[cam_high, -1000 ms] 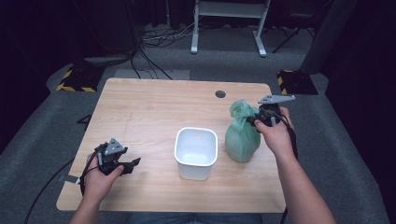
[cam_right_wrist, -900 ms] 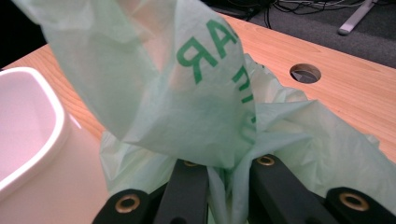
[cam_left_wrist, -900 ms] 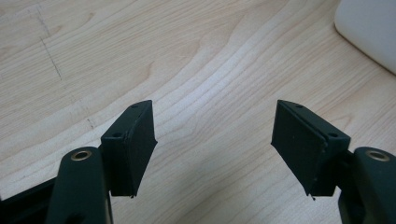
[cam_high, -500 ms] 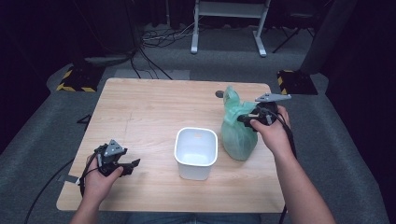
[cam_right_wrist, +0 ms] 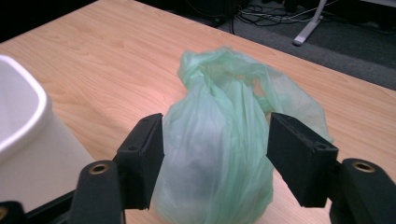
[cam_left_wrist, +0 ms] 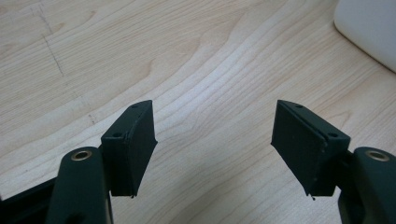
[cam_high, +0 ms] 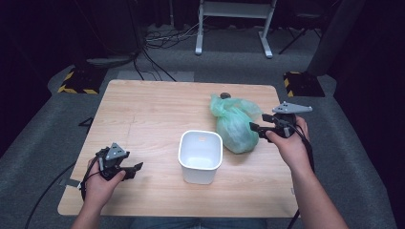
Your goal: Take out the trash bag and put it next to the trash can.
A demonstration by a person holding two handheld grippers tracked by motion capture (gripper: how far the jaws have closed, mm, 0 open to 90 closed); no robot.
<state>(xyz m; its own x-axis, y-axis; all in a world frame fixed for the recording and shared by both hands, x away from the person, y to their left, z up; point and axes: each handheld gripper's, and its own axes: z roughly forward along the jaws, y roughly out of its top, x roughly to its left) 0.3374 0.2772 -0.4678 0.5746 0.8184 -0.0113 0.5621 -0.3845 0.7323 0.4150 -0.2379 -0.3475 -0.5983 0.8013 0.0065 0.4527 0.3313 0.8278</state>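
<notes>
Bag-wise, the green plastic bag [cam_high: 235, 125] sits on the table [cam_high: 143, 109] at about 2 o'clock from the white bin [cam_high: 200, 155], just beside it. My right gripper [cam_high: 254, 128] has just been opening, jaws spread, bag loose in front. Left gripper [cam_high: 136, 169] waits at 8 o'clock from the bin, jaws wide over bare wood.

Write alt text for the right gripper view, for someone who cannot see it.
A tied green plastic bag stands on a wooden table, seen between the right tool's two black jaws, which have just been opening and stand apart from it. A white bin sits at the left edge.
</notes>
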